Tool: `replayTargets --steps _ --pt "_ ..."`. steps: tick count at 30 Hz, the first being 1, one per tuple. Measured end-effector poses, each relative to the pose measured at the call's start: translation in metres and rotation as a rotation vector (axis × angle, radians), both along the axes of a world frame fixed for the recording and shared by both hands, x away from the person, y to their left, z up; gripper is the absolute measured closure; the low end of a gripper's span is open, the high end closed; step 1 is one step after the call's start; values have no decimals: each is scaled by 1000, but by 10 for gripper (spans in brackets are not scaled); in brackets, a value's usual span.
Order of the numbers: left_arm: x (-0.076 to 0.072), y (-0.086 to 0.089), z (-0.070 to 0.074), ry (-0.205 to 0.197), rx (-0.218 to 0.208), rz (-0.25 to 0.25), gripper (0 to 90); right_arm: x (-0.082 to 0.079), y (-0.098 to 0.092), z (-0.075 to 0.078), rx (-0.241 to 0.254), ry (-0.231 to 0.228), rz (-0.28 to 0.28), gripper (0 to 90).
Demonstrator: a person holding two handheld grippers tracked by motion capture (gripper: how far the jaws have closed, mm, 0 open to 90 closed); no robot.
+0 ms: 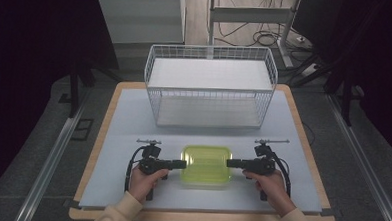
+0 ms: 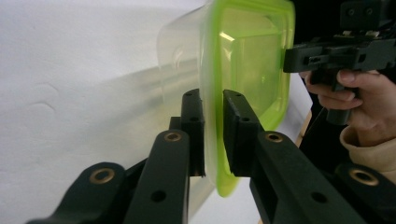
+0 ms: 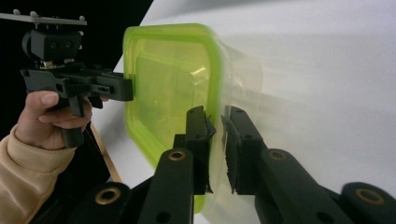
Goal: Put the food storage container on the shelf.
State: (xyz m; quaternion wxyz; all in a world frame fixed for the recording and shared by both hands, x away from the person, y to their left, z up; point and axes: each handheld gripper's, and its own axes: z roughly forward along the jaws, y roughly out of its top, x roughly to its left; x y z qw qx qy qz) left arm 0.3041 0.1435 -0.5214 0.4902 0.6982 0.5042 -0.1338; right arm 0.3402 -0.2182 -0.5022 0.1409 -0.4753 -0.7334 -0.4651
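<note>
A person's two hands work at the near edge of the counter, each with a hand-held gripper pinched onto one end of a clear container with a lime-green lid. The left hand-held gripper has its jaws clamped over the green rim at the container's left end, seen close in its own view with the lid edge sandwiched between the pads. The right hand-held gripper nips the opposite rim the same way. The container sits on the white counter between them, near the front. Farther back stands a white wire basket, well apart from the container. The holds look shallow, on a thin lip only: an uneven lift, or one hand pulling away from the other, could peel the lid off or let an end slip free and drop.
</note>
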Motion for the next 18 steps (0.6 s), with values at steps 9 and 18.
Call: replayTargets --steps 9,18 --pt "-2 1 3 -10 -31 -6 807 -1 -2 5 24 -3 -3 812" --pt "-5 4 15 -34 -36 -12 808 -4 -2 17 45 -19 3 812"
